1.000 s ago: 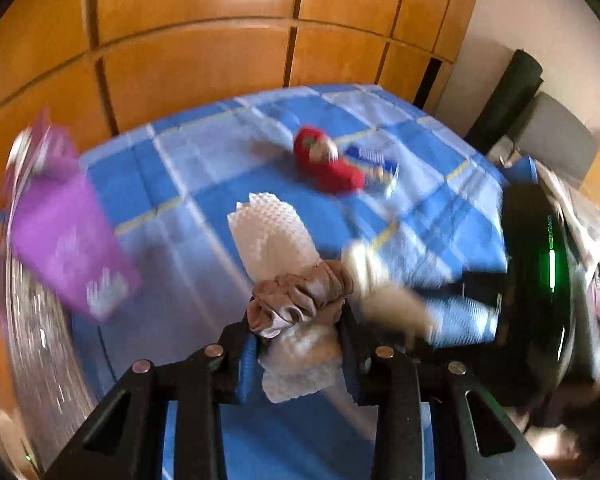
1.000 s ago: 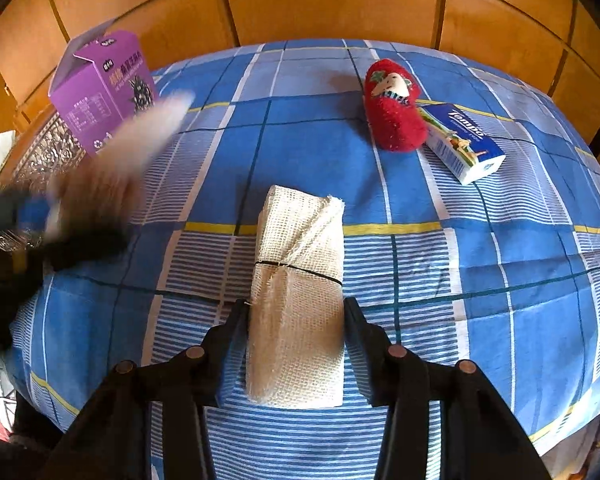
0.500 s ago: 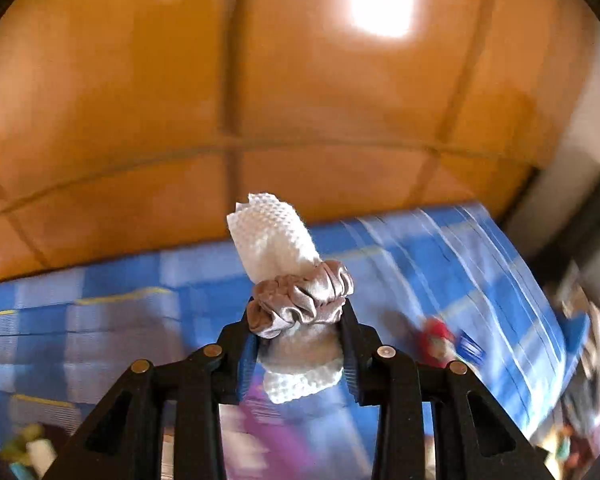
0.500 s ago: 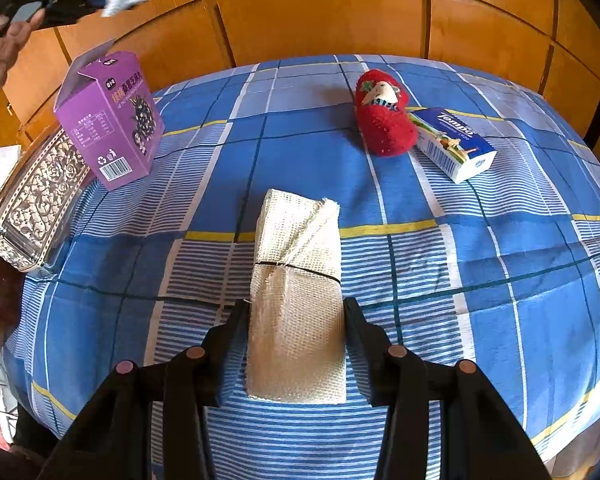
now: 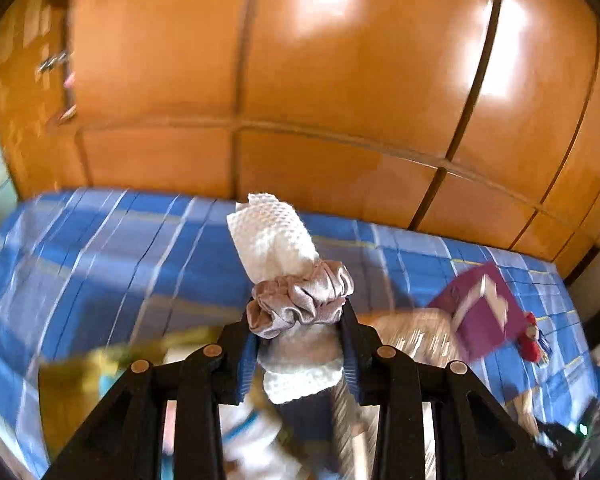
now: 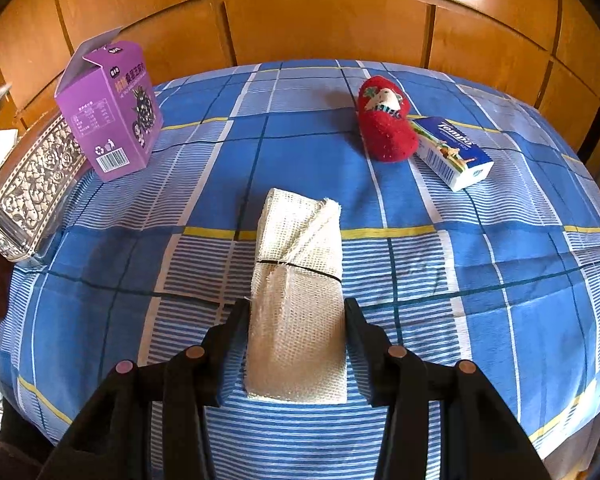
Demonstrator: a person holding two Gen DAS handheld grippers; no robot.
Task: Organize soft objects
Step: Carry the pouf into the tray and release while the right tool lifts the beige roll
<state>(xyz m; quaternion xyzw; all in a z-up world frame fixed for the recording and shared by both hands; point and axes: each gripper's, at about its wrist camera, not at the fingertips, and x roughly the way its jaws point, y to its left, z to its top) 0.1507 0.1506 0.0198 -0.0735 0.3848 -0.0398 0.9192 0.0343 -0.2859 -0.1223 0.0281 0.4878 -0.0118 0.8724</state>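
My left gripper (image 5: 298,320) is shut on a rolled white cloth (image 5: 274,240) bound by a grey-beige scrunchie (image 5: 300,300), held up in the air above the blue checked bed (image 5: 100,248). My right gripper (image 6: 296,312) is shut on a folded beige mesh cloth (image 6: 300,264) tied with a thin black band, held low over the blue checked bedspread (image 6: 480,280). A red plush slipper (image 6: 386,124) lies at the far side of the bed.
A purple carton (image 6: 110,116) stands at the bed's left beside an ornate silver tray (image 6: 32,184); both show blurred in the left wrist view, the carton (image 5: 480,312) at right. A white tissue pack (image 6: 452,152) lies by the slipper. Wooden wardrobe panels (image 6: 320,20) stand behind.
My left gripper has swung with its cloth roll, so the bed, purple carton and tray now sit lower and to the right, blurred. My right gripper has stayed nearly still.
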